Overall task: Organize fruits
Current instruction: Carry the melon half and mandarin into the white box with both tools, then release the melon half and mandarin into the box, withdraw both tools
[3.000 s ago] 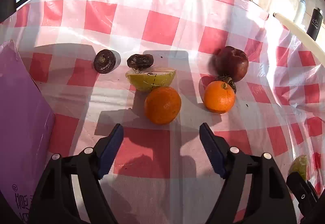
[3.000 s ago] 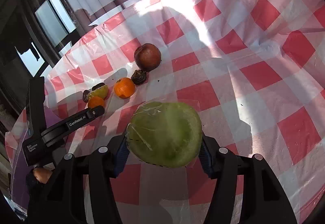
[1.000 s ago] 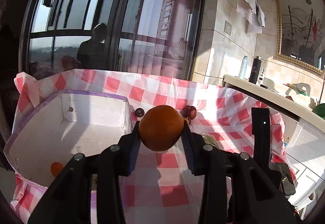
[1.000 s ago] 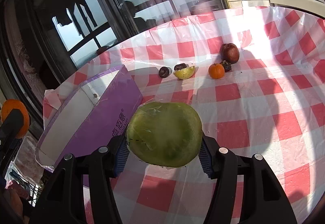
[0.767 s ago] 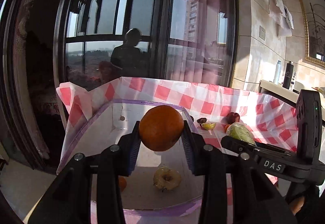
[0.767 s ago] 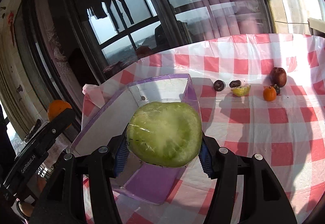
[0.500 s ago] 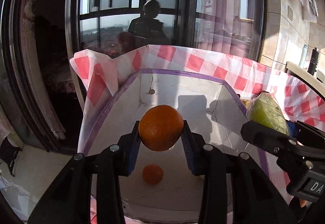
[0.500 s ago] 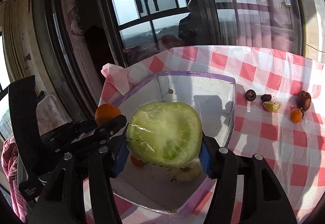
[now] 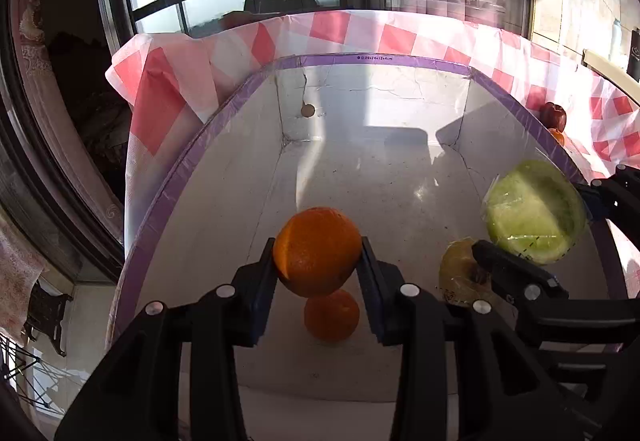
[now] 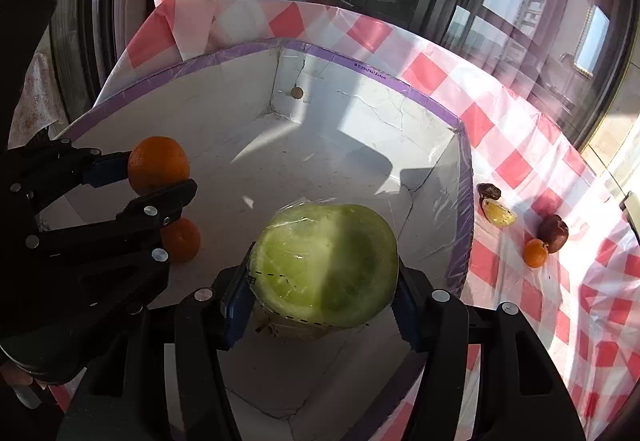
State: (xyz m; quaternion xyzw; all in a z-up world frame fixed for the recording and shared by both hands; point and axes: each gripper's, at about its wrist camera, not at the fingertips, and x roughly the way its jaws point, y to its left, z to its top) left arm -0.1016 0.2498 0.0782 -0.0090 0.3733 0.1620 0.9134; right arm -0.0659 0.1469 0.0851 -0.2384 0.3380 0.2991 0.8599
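Observation:
My left gripper point(image 9: 319, 261) is shut on an orange point(image 9: 318, 250) and holds it above the inside of a white box with a purple rim point(image 9: 376, 58). The same orange point(image 10: 158, 164) and left gripper point(image 10: 160, 177) appear at the left of the right wrist view. My right gripper point(image 10: 322, 289) is shut on a plastic-wrapped green melon half point(image 10: 326, 265), also over the box point(image 10: 332, 55). On the box floor lie a smaller orange point(image 9: 331, 315) and a wrapped yellowish cut fruit point(image 9: 460, 273). The melon half point(image 9: 534, 211) hangs at the right in the left wrist view.
On the red-and-white checked cloth point(image 10: 532, 177) beyond the box lie a dark dried fruit point(image 10: 489, 191), a lemon wedge point(image 10: 499, 213), a dark red apple point(image 10: 553, 227) and a small orange point(image 10: 535, 253). Dark windows stand behind the table edge.
Both grippers swung from the table side to over the box and tilted down into it, each still holding its fruit. The box floor and the fruit in it came into view.

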